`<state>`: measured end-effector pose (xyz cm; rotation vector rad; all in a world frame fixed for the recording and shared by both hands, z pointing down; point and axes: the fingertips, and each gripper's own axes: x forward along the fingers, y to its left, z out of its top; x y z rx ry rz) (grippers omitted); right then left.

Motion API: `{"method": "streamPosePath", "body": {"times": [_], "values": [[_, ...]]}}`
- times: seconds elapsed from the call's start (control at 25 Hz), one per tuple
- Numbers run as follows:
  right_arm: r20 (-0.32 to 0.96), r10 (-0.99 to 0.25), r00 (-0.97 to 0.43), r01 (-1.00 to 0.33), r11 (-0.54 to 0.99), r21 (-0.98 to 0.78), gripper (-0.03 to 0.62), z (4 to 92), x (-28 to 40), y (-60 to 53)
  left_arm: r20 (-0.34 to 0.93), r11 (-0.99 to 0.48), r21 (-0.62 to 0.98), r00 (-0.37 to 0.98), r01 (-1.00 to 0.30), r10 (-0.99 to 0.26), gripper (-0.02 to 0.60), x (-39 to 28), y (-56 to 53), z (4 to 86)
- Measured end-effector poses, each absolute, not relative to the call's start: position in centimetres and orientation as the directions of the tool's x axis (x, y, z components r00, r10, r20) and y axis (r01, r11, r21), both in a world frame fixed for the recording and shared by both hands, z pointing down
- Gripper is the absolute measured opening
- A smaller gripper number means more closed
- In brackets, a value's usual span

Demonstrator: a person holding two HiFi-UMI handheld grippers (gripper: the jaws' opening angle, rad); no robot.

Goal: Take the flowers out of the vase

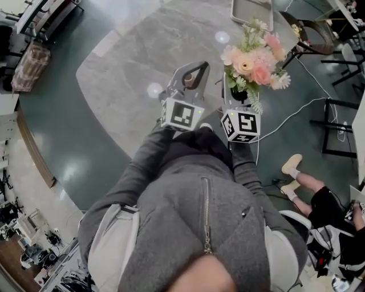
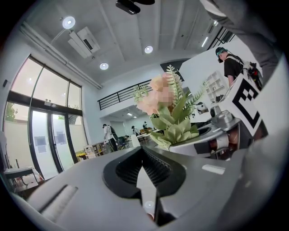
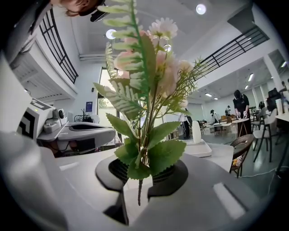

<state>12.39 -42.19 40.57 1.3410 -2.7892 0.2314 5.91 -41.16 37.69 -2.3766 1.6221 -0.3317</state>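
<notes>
Nearest my head camera is the wearer's grey zip jacket (image 1: 205, 211), with both sleeves reaching out over the near edge of the grey stone-patterned table (image 1: 125, 68). Over that edge, on the right, my right gripper (image 1: 238, 94) is clamped on the stems of the flowers (image 1: 254, 60). The pink and cream bunch stands upright above the table, and one stem end hangs free below the pads (the right gripper view shows it plainly between them). Just beside it, further in over the table, my left gripper (image 1: 194, 65) has its jaws closed tip to tip on nothing. Its own view looks past them to the flowers and the other gripper. A white tray (image 1: 251, 11) sits at the table's far edge. Off the table's right side, a seated person (image 1: 319, 199) stretches their legs across the floor near a white cable (image 1: 296, 111).
</notes>
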Motion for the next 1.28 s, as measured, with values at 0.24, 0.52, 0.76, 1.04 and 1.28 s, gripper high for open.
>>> {"method": "streamPosePath", "body": {"times": [0.24,0.52,0.76,1.04,1.28], "values": [[0.162,-0.757,-0.633,-0.774,0.621,-0.122,0.077,44.4,12.5,-42.0,0.091,-0.354,-0.306,0.344,-0.884,-0.935,0.009,6.5,-40.6,39.9],[0.228,-0.751,-0.620,-0.784,0.605,-0.139,0.078,47.6,12.3,-41.8,0.089,-0.332,-0.282,0.320,-0.900,-0.943,0.009,6.1,-40.3,40.0],[0.265,-0.749,-0.608,-0.792,0.596,-0.131,0.080,48.9,11.4,-41.3,0.100,-0.322,-0.273,0.306,-0.907,-0.947,0.009,4.7,-39.9,40.3],[0.271,-0.746,-0.608,-0.792,0.597,-0.131,0.077,49.1,11.4,-41.2,0.101,-0.316,-0.273,0.300,-0.908,-0.949,0.009,4.5,-39.7,40.3],[0.272,-0.746,-0.608,-0.791,0.599,-0.125,0.075,49.2,11.5,-41.3,0.104,-0.319,-0.272,0.302,-0.908,-0.948,0.009,4.7,-39.8,40.4]]}}
